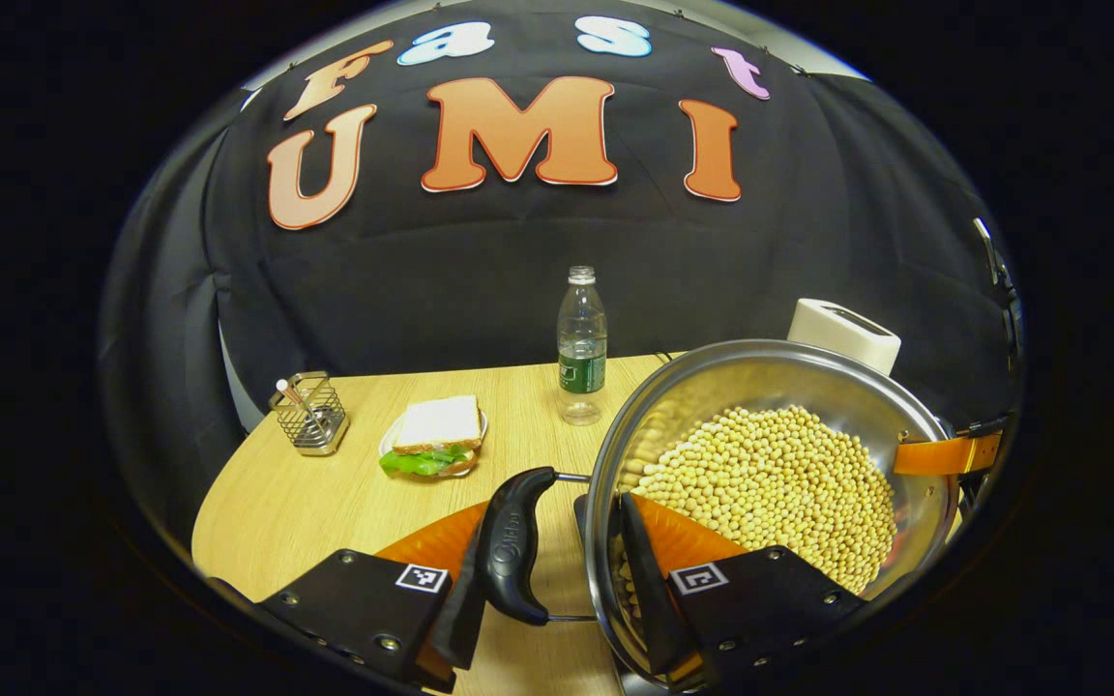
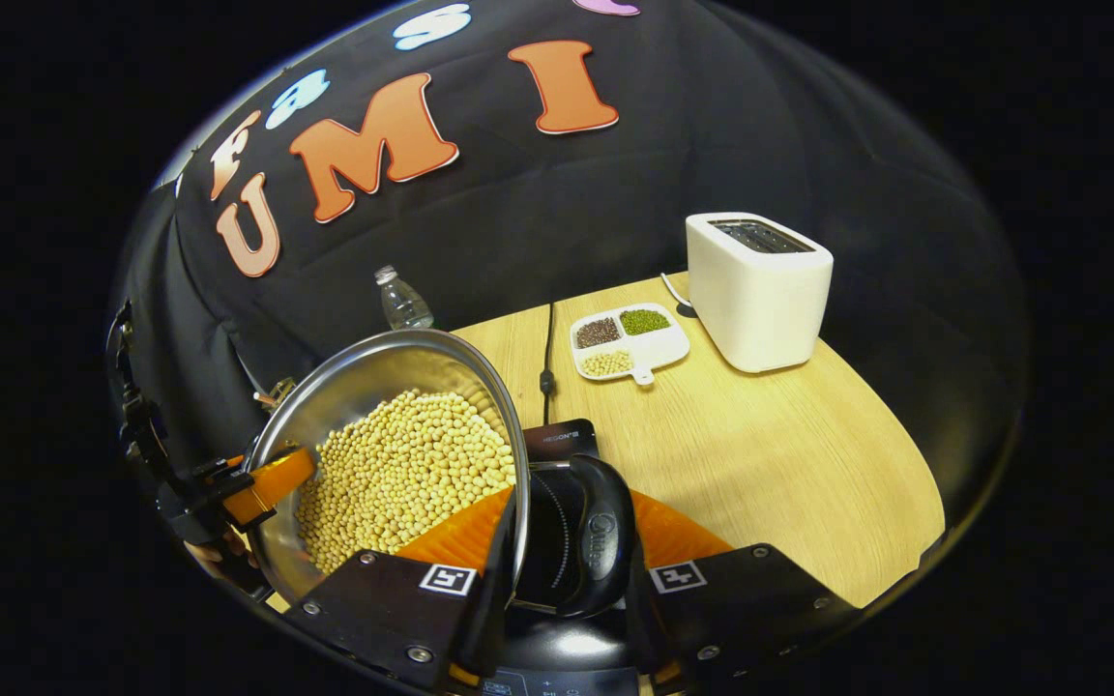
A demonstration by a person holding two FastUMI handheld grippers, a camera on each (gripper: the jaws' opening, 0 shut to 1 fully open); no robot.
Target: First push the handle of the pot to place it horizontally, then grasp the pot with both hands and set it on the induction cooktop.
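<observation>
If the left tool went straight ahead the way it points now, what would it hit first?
Probably the water bottle at the table's far edge, though depth is unclear. The left tool already straddles the pot rim and handle.

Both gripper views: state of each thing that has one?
Pot: lifted, tilted, full of beans.
Left gripper: shut on pot rim beside its handle.
Right gripper: shut on pot rim beside the other handle.
Bottle: upright, capped.
Toaster: upright, slots empty.
Sandwich: on plate.
Divided dish: filled compartments.
</observation>
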